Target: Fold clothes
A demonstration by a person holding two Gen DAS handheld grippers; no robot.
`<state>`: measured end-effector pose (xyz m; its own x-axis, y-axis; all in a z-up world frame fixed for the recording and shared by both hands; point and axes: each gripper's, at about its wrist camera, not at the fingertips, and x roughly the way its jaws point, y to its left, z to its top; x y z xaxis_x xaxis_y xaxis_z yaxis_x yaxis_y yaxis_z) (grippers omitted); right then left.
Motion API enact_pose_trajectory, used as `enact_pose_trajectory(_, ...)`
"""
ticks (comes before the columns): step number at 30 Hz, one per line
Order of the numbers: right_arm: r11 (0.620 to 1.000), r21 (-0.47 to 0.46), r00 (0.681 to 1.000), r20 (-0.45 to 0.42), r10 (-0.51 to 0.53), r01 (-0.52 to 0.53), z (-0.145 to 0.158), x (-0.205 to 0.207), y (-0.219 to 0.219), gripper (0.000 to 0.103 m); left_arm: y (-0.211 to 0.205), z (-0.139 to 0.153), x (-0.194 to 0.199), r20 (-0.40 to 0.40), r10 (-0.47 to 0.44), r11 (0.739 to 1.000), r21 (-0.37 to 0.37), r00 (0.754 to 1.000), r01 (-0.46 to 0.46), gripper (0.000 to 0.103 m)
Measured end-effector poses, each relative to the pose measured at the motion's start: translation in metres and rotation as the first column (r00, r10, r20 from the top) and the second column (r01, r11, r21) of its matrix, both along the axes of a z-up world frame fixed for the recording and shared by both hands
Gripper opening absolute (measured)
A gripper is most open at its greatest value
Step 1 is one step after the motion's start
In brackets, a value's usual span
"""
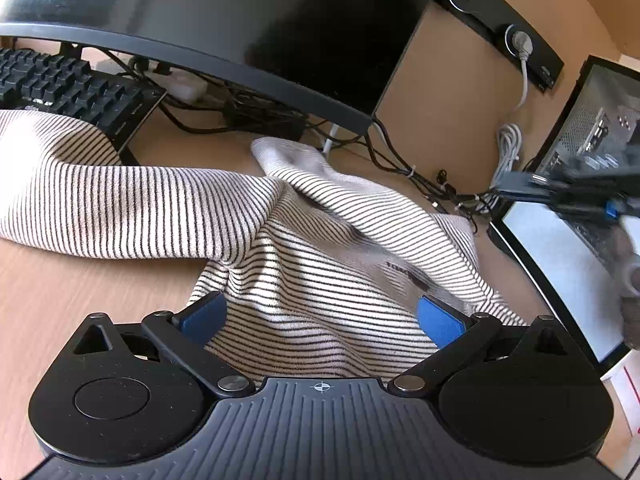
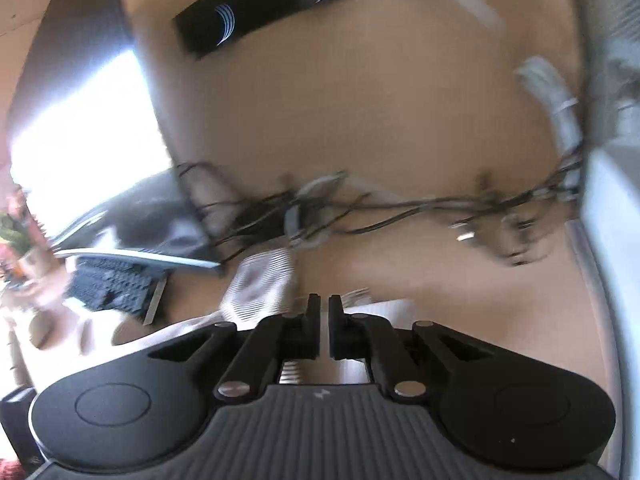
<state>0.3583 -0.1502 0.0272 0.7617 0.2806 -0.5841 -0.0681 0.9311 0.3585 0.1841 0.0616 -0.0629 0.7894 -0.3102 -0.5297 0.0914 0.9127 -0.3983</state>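
**Striped top half-gathered on a crowded desk**

We see the striped knit top (image 1: 304, 248) lying rumpled on the wooden desk (image 1: 60, 280), one sleeve (image 1: 100, 200) stretched out to the left below the black keyboard (image 1: 68, 84) and another fold bunched up towards the monitor (image 1: 240, 20). Our left gripper (image 1: 320, 320) sits low over the body of the garment with its blue pads (image 1: 438, 322) spread wide apart; cloth lies between them, but they do not press on it. Our right gripper (image 2: 325, 328) has its fingers drawn together with only a thin slit left, and nothing shows between them. Its view is badly smeared, so we judge it to be swinging fast above the desk near the tangle of cables (image 2: 320, 208). In the left view it appears as a blurred dark shape at the right edge, in front of the computer case (image 1: 600, 128).

We judge the fold barely begun: the top is still bunched, not laid flat.

The risks from here:
- The right gripper, travelling quickly so near the cables, could snag one and drag it.
- The sleeve lies against the keyboard's edge; pulling it could shift the keyboard or catch on it.
- If the left pads close where they are, we may pinch several layers at once and fold in the wrinkles.
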Motion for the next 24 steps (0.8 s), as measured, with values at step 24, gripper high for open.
enact_pose_trajectory(24, 0.872, -0.326, 0.906, 0.34, -0.253, 0.366, 0.045, -0.097, -0.001, 0.005, 0.011, 0.0, -0.027, -0.008, 0.009, 1.0, -0.029, 1.0, -0.009, 0.103)
